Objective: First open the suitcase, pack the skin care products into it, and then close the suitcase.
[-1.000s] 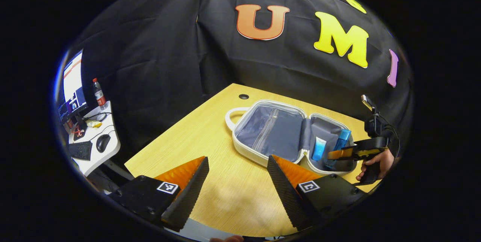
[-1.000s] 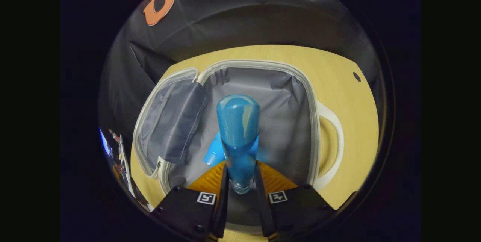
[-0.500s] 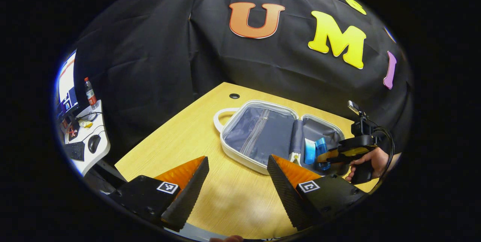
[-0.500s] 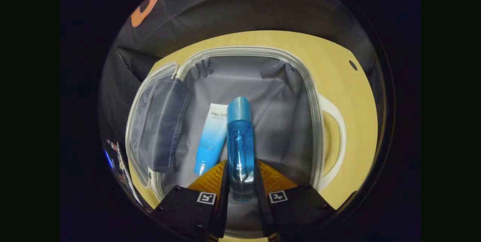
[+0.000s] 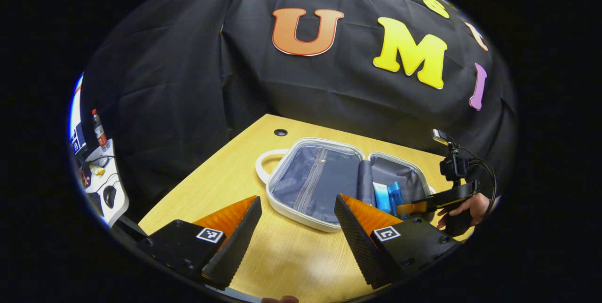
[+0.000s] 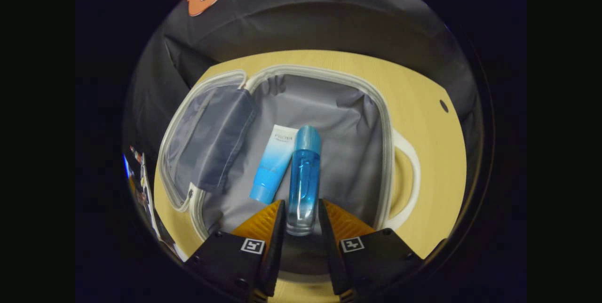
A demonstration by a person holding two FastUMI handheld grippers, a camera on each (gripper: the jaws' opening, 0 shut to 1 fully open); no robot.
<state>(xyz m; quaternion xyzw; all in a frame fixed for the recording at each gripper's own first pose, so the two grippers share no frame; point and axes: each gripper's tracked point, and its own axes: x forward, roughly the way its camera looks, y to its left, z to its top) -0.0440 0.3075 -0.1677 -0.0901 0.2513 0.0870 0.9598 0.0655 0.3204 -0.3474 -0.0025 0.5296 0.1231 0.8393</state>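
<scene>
A: Where's the bottle [image 6: 304, 178]?
B: Lying in the open suitcase [image 6: 386, 119] beside the tube [image 6: 274, 163], right gripper [image 6: 302, 220] jaws narrow around its base. Release gently, back straight out.
A: Left gripper [image 5: 297, 227]?
B: Jaws wide, empty, above the table [image 5: 221, 180].

Table [image 5: 225, 176]: light yellow wood grain, one dark round hole near its far edge. Suitcase [image 6: 386, 152]: white rim and handle, grey lining; lid half blue-grey with a pale zipper stripe. Bottle [image 6: 303, 180]: clear blue, solid blue cap. Tube [image 6: 275, 164]: white at the top, fading to light blue, blue cap. Left claw [image 5: 296, 232]: black textured fingers, orange backs, black-and-white square markers. Right claw [image 6: 302, 227]: same black, orange and marker scheme.
</scene>
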